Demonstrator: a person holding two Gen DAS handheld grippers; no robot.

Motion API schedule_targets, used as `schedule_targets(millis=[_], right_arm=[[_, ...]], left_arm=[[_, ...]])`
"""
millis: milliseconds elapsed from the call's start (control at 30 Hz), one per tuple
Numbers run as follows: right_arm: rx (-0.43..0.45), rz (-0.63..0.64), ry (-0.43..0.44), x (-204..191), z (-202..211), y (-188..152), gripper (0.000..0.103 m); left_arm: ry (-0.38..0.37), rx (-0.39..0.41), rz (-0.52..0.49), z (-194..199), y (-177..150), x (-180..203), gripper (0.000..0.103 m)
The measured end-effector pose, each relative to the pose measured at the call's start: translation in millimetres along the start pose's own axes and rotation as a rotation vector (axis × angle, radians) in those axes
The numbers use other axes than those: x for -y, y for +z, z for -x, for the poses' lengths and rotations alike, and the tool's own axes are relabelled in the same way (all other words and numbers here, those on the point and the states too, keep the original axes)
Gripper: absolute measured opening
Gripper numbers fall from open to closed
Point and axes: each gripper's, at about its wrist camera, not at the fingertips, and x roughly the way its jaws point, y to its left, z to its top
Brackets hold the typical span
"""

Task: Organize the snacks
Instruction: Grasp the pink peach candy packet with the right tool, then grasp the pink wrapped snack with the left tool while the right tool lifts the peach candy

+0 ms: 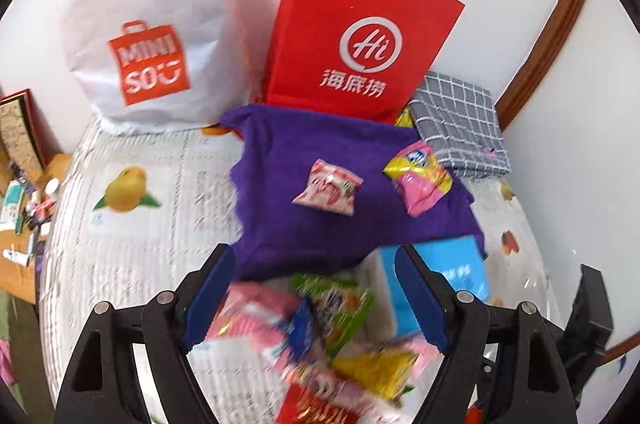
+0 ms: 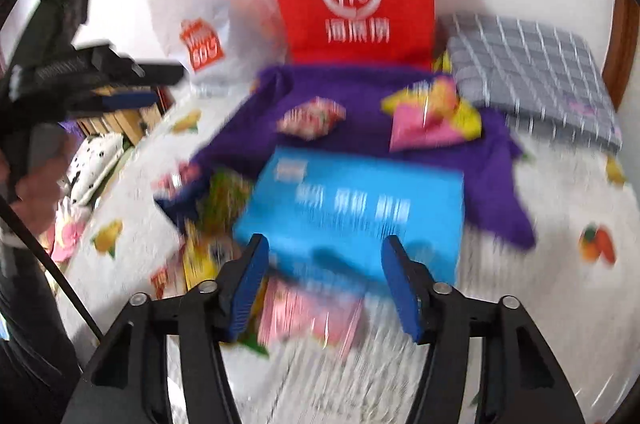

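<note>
A heap of small snack packets [image 1: 320,336] lies on the bed just under my open, empty left gripper [image 1: 316,260]. On a purple cloth [image 1: 304,224] lie a red-and-white packet [image 1: 328,190] and a pink-and-yellow packet [image 1: 420,180]. A blue box [image 1: 460,268] sits to the right of the heap. In the right wrist view my right gripper [image 2: 324,244] is open and empty over the blue box [image 2: 352,208], with a pink packet [image 2: 312,316] below it. The left gripper [image 2: 120,84] shows at far left.
A red paper bag [image 1: 352,32] and a white MINISO bag [image 1: 152,36] stand against the wall behind the cloth. A grey checked folded cloth [image 1: 460,128] lies at the right. The bedspread [image 1: 132,224] has fruit prints. A cluttered wooden desk [image 1: 24,208] is at the left.
</note>
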Motion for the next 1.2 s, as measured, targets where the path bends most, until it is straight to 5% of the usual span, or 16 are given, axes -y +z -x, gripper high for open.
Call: schedule_targets(millis=[300,500,567,633,833,1200], right_arm=[[-0.082,-0.106,0.038,1.6,-36.0,-33.5,0.076],[-0.044,-0.039,-0.036,-18.5,-43.1,-39.9,0.089],[-0.038,-0.013,-0.077,-23.1,-45.6,-40.4,0.087],[-0.026,0.016,-0.138,-25.5,-46.3,-41.7,0.072],[-0.003,0.055,-0.137,-15.2,-38.1,-47.9,0.055],[0.037,-0.052,-0.194,44.4,-11.1,-66.6,0.055]], left_arm=[[0.029,-0.036,0.002,7.7,-48.4,-25.0,0.080],[0.046,-0.041,0.014,13.7,-67.9,-41.6,0.080],[0.048,-0.048,0.015,12.2,-72.3,-42.7,0.080],[0.054,-0.055,0.007,9.4,-76.1,-40.9,0.080],[0.065,-0.071,-0.023,-4.0,-85.3,-30.1,0.080],[0.072,-0.020,-0.023,-21.1,-76.1,-21.8,0.080]])
